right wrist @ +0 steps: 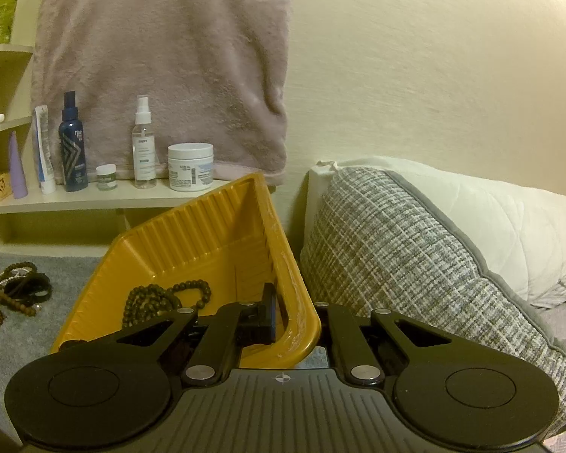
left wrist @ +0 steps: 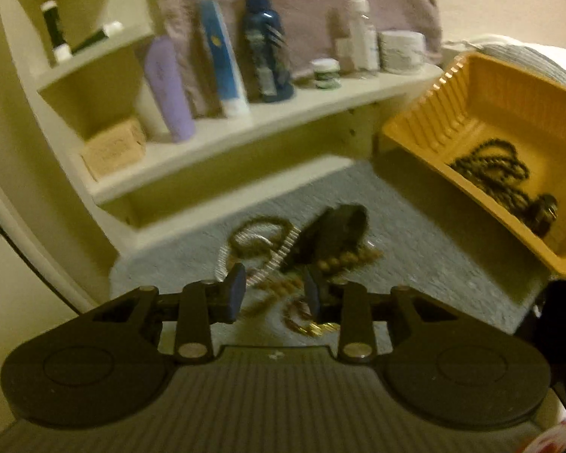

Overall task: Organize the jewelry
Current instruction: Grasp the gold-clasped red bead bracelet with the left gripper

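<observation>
A pile of loose jewelry (left wrist: 302, 249) lies on the grey blanket (left wrist: 415, 234): bead bracelets, a silver chain, a black band and a gold piece. My left gripper (left wrist: 275, 296) hovers just over the pile's near side, open, with nothing pinched between its blue pads. To the right is a yellow ribbed tray (left wrist: 483, 90) with a dark bead necklace (left wrist: 498, 170) inside. In the right wrist view my right gripper (right wrist: 296, 324) is shut on the near corner wall of the tray (right wrist: 207, 234), which sits tilted. The necklace (right wrist: 158, 298) rests on its floor, and the pile (right wrist: 19, 287) lies far left.
A cream shelf (right wrist: 94, 198) behind the blanket carries several bottles, tubes and jars. A pink towel (right wrist: 162, 56) hangs on the wall above it. A grey checked pillow (right wrist: 396, 245) and a white pillow (right wrist: 509, 219) crowd the tray's right side.
</observation>
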